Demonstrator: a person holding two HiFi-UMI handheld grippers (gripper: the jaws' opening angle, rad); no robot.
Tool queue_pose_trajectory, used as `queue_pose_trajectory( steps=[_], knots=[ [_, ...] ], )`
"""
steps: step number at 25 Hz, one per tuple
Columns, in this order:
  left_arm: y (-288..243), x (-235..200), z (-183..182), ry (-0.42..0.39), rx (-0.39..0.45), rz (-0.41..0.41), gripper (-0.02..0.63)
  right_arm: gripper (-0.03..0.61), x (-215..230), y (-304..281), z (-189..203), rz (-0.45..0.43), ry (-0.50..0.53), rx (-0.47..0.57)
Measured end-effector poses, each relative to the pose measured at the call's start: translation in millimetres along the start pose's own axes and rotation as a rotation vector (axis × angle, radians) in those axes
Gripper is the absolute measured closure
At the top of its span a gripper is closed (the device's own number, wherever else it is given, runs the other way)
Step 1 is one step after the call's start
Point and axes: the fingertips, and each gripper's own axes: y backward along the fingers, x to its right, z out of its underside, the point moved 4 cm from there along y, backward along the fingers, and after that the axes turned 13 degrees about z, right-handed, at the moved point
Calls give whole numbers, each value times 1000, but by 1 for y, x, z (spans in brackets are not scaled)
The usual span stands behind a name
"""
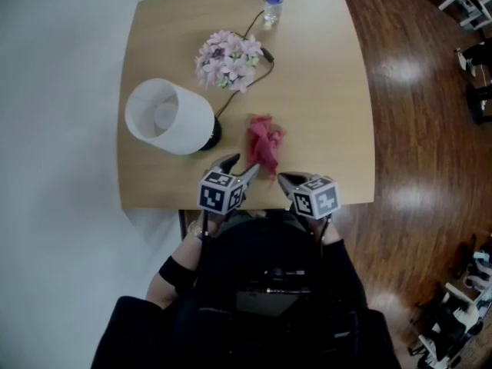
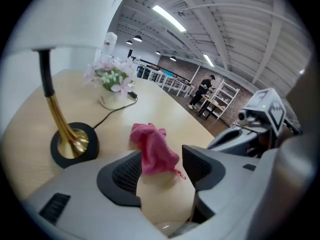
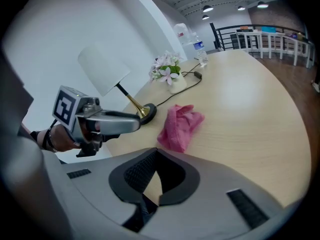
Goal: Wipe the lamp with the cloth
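The table lamp has a white shade (image 1: 167, 116), a brass stem (image 2: 59, 119) and a round black base (image 1: 213, 135); it stands at the left of the wooden table (image 1: 330, 106). A crumpled pink cloth (image 1: 264, 143) lies on the tabletop just right of the base. My left gripper (image 1: 240, 167) hovers near the cloth's near end, open. In the left gripper view the cloth (image 2: 152, 146) lies beyond the spread jaws (image 2: 162, 166), untouched. My right gripper (image 1: 286, 180) is shut and empty, by the table's front edge. In the right gripper view the cloth (image 3: 180, 126) is ahead of it (image 3: 156, 169).
A pot of pale pink flowers (image 1: 228, 58) stands behind the lamp, and a water bottle (image 1: 273, 0) is at the far edge. The lamp's black cord (image 1: 257, 71) runs past the flowers. Wooden floor (image 1: 415, 129) lies to the right of the table.
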Motion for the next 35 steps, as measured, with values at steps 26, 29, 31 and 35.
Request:
queue_pose_trajectory(
  steps=[26, 29, 31, 35],
  knots=[
    [156, -40, 65, 22, 57, -250, 611, 575, -106, -39, -45, -118, 293, 29],
    [155, -40, 66, 29, 51, -246, 611, 575, -107, -39, -44, -114, 303, 21],
    [154, -40, 66, 32, 52, -245, 611, 574, -108, -39, -43, -115, 306, 18],
    [152, -40, 67, 56, 57, -234, 611, 575, -107, -39, -44, -114, 321, 13]
  ],
)
